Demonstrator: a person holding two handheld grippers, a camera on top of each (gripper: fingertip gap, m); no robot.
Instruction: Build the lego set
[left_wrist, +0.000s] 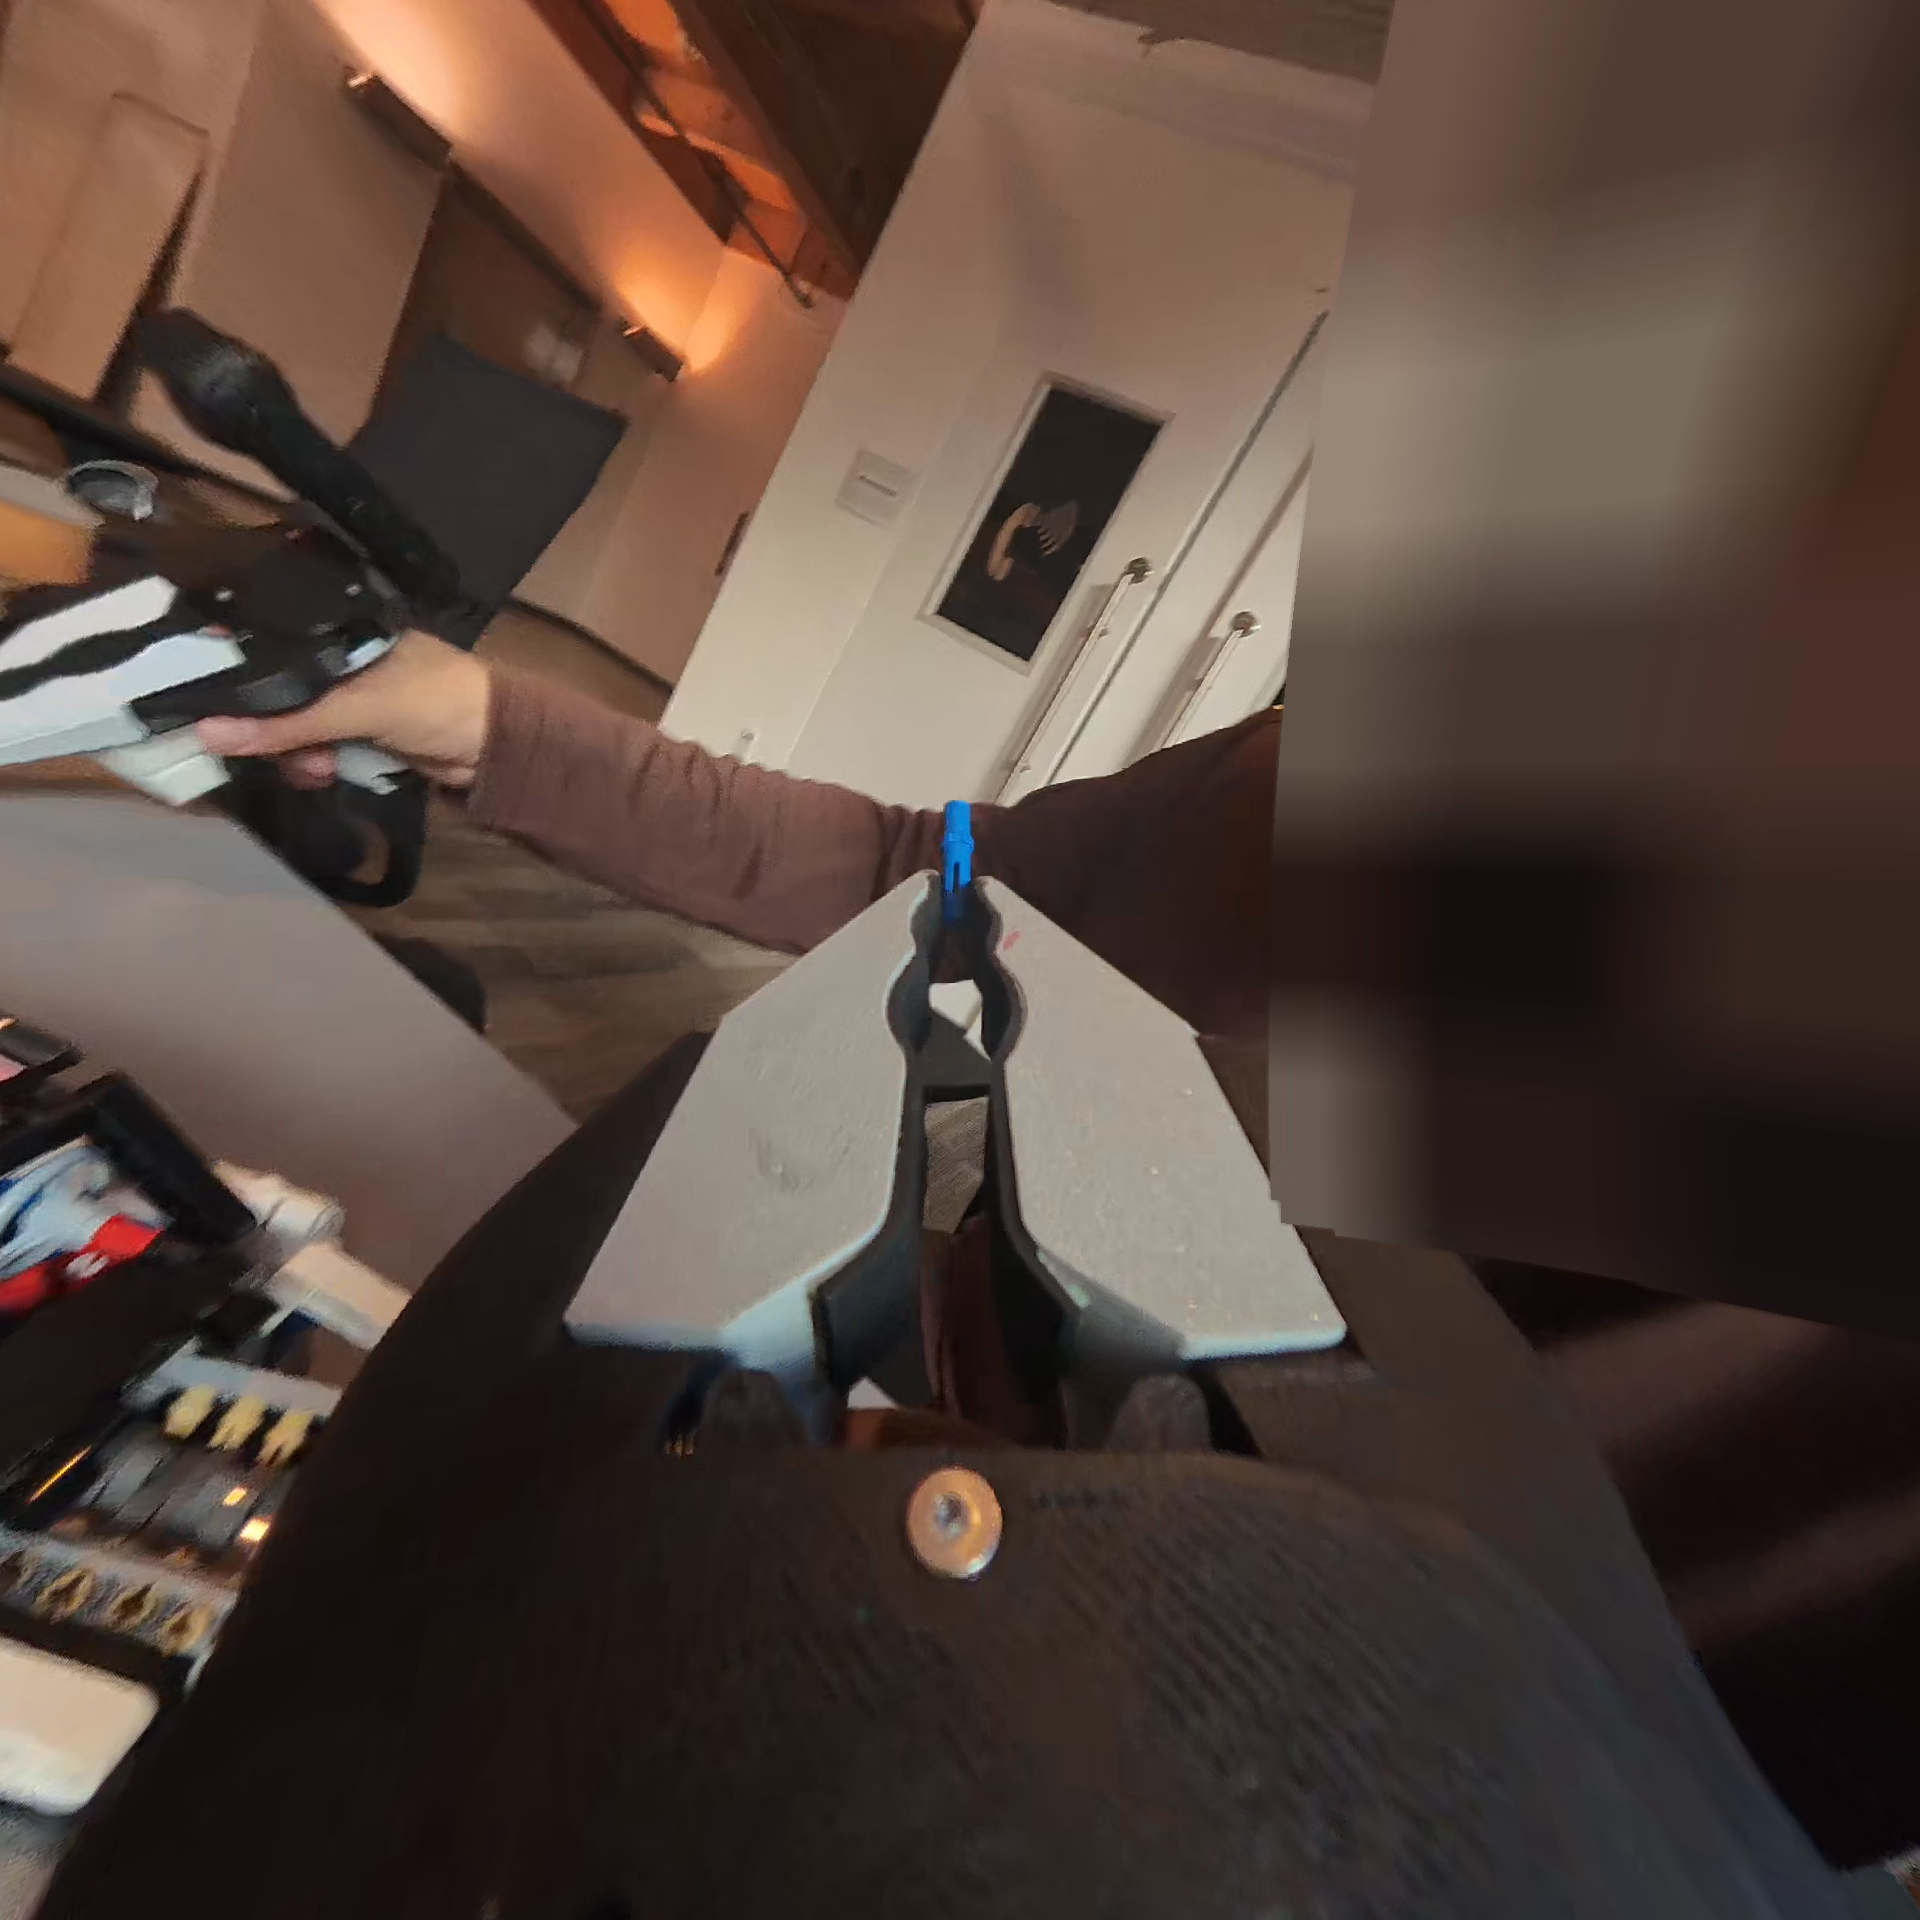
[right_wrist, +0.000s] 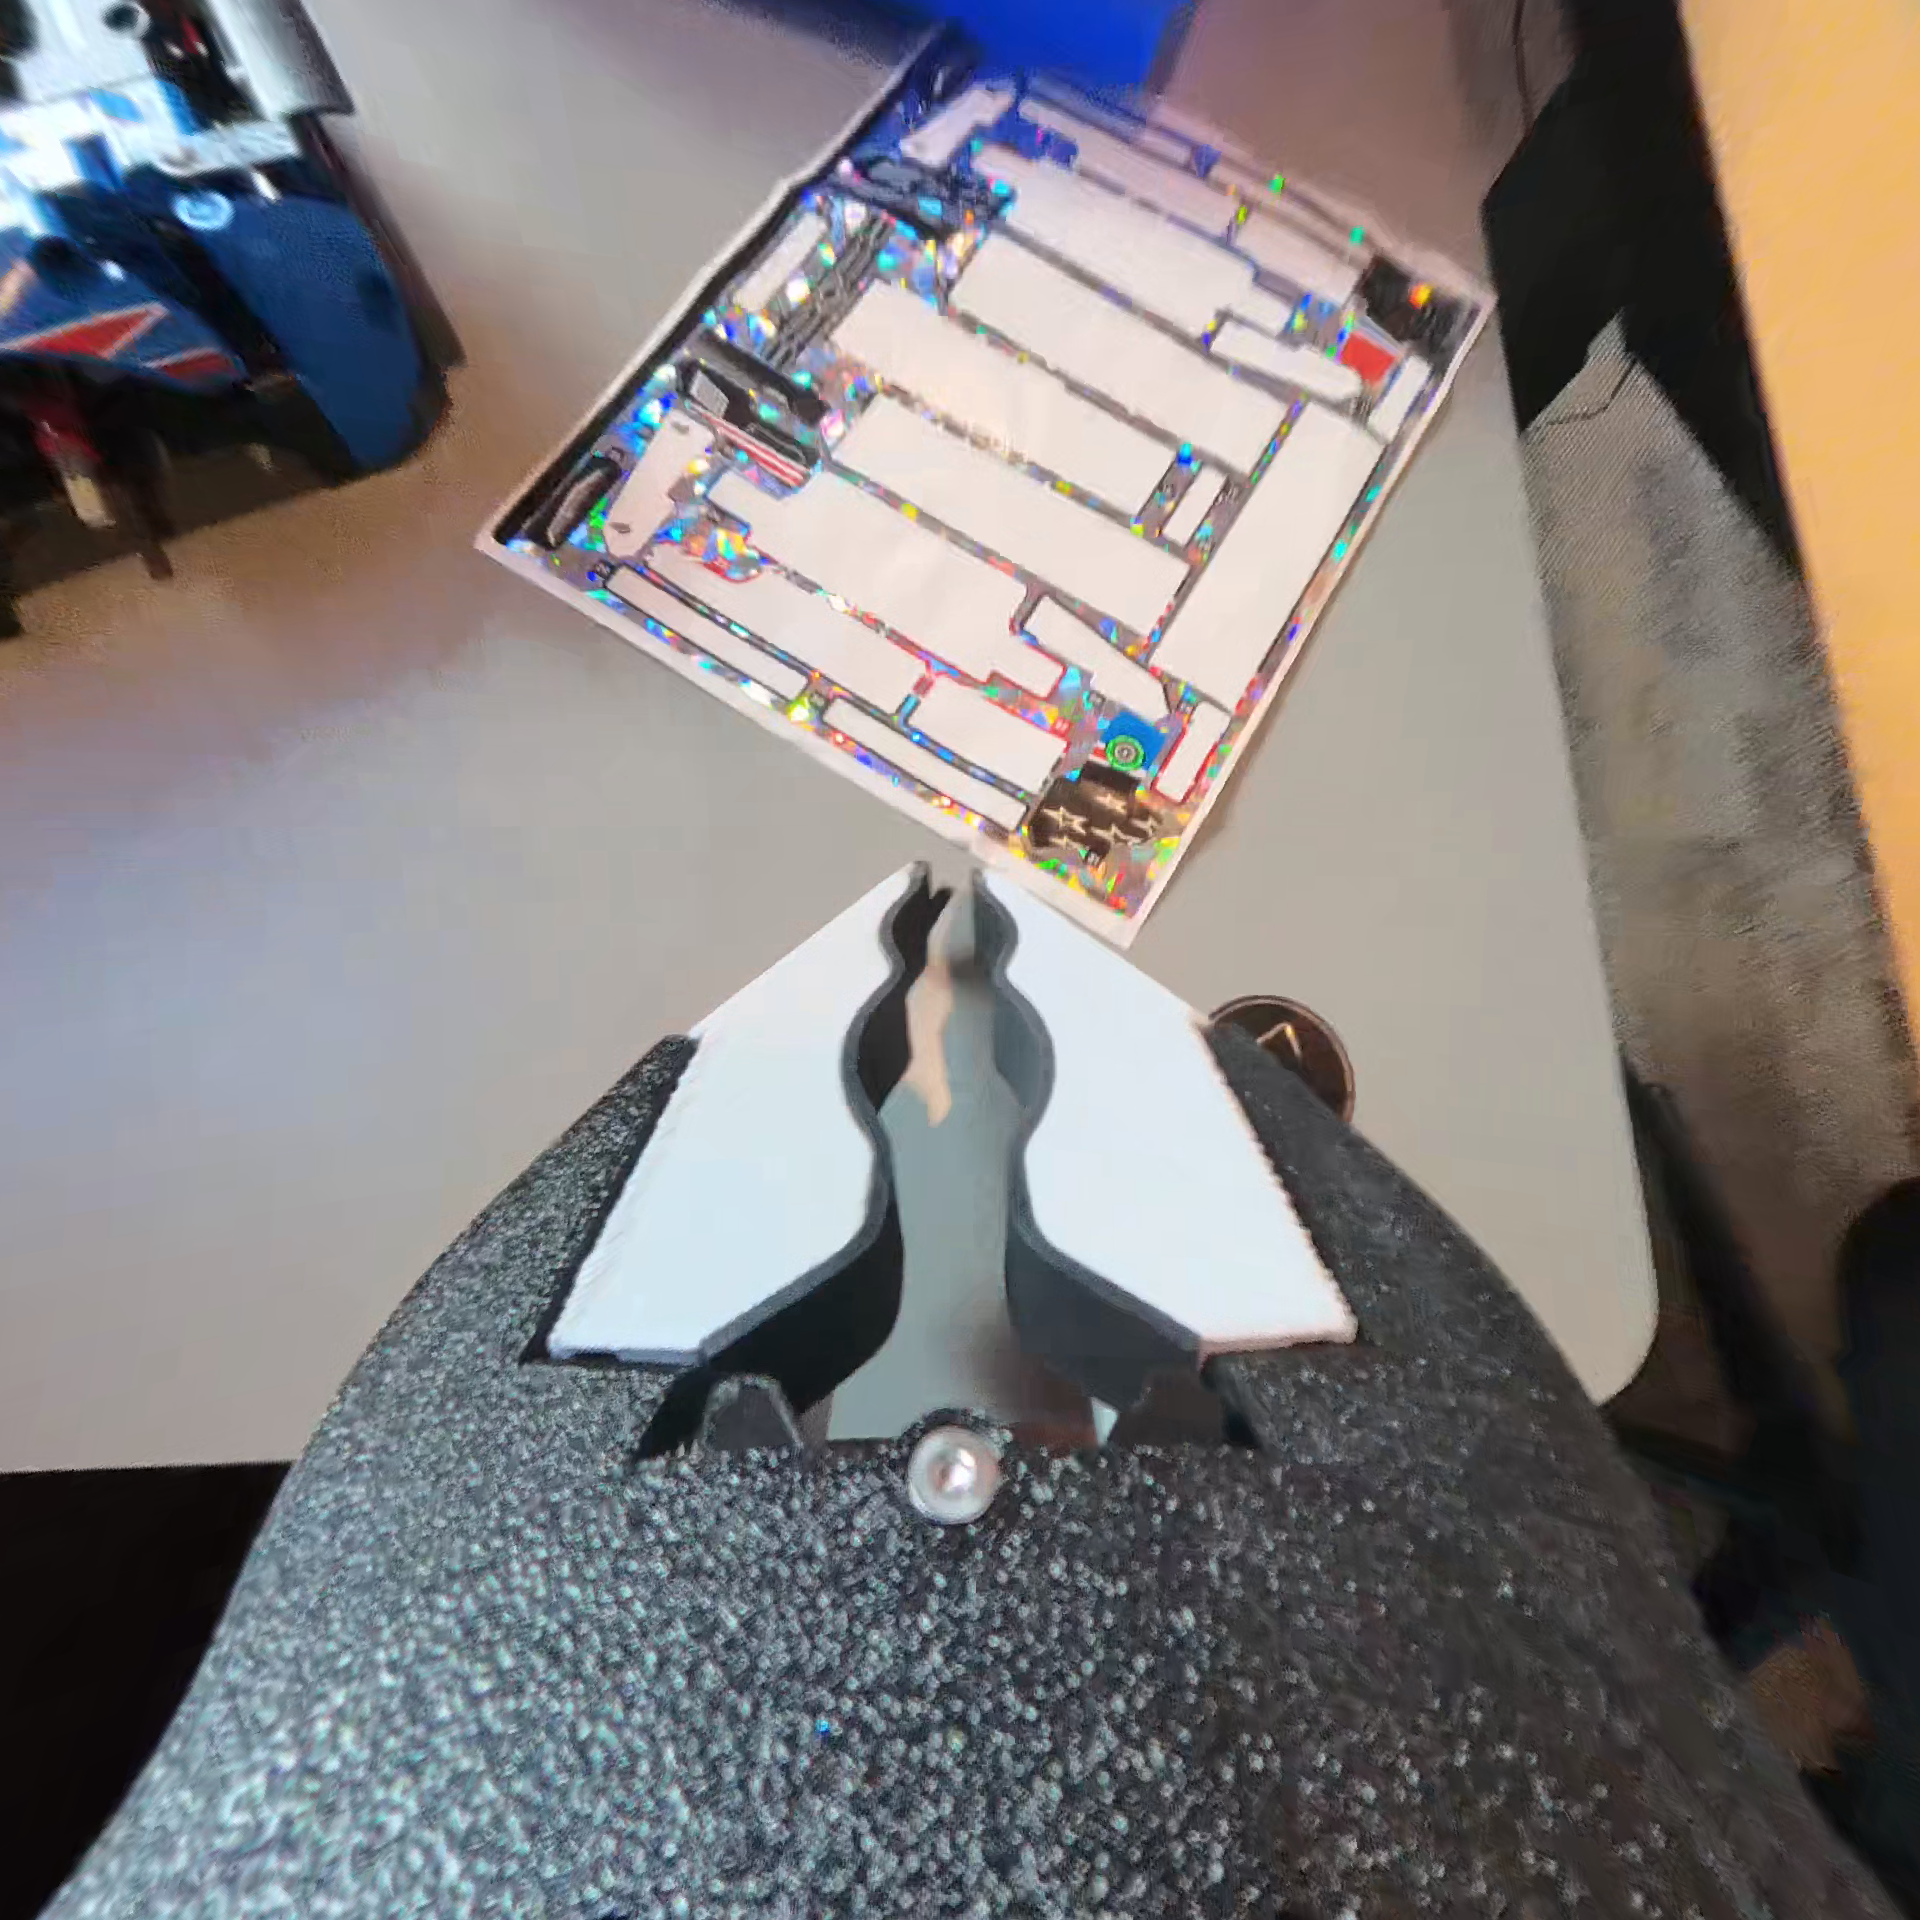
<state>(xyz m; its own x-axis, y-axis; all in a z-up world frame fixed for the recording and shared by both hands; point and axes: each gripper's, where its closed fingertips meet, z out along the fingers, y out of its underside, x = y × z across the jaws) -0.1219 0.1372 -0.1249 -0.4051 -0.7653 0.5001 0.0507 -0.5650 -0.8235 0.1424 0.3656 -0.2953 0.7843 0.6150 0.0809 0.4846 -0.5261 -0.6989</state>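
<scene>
In the left wrist view, my left gripper (left_wrist: 956, 883) is shut on a small blue Lego pin (left_wrist: 957, 831), which sticks up out of the fingertips; the gripper is raised and points into the room. My right gripper (left_wrist: 156, 665) shows far left there, held by a hand. In the right wrist view, my right gripper (right_wrist: 948, 883) is nearly closed over the table, just short of a holographic sticker sheet (right_wrist: 987, 468). A thin pale strip (right_wrist: 935, 1039) sits between its fingers; it looks like a sticker. A blue Lego car model (right_wrist: 208, 260) stands at the upper left.
The pale table (right_wrist: 312, 935) has its rounded edge on the right, beside a grey fabric seat (right_wrist: 1714, 727). A dark round object (right_wrist: 1288, 1039) lies by my right finger. A brown sleeve (left_wrist: 675, 821) crosses the left wrist view. Blurred Lego parts (left_wrist: 104, 1247) lie at lower left. My hands' fingertips stand some 40 centimetres from each other.
</scene>
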